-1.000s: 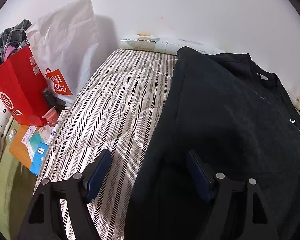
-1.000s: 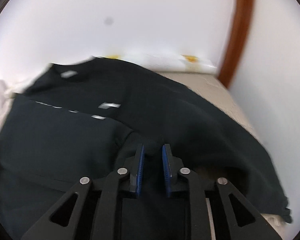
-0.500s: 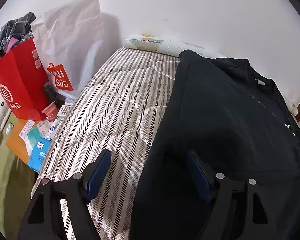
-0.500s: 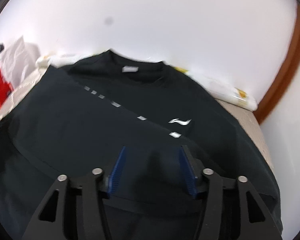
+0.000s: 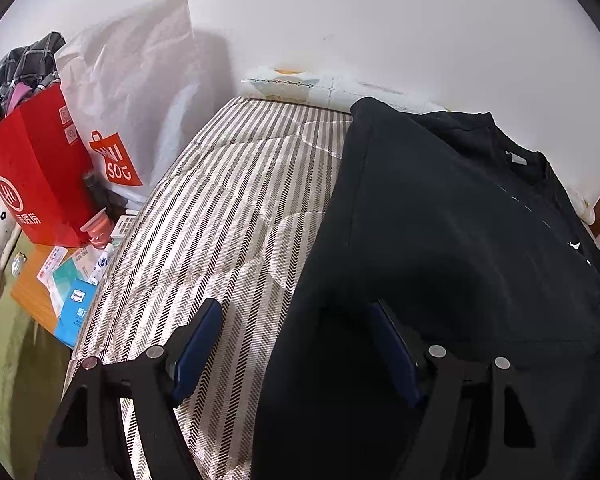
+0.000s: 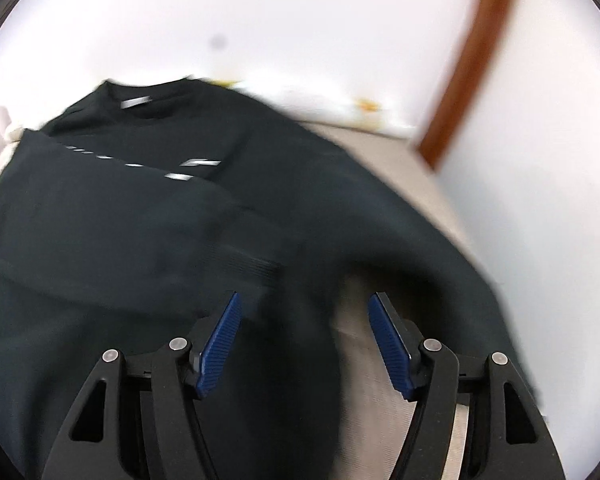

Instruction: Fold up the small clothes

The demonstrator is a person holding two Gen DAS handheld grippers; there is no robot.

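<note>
Bare mattress [image 5: 236, 216] (left); bags [image 5: 100, 132] block beyond.

Motion-blurred black shirt [image 6: 148, 208], lower hem cut off at frame edge

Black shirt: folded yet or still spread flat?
Partly folded: the black shirt has one side panel laid over its chest print, collar still showing, on the striped mattress.

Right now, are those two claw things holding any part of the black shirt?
No. Both the left gripper and right gripper have their jaws open over the black shirt, gripping nothing.
</note>
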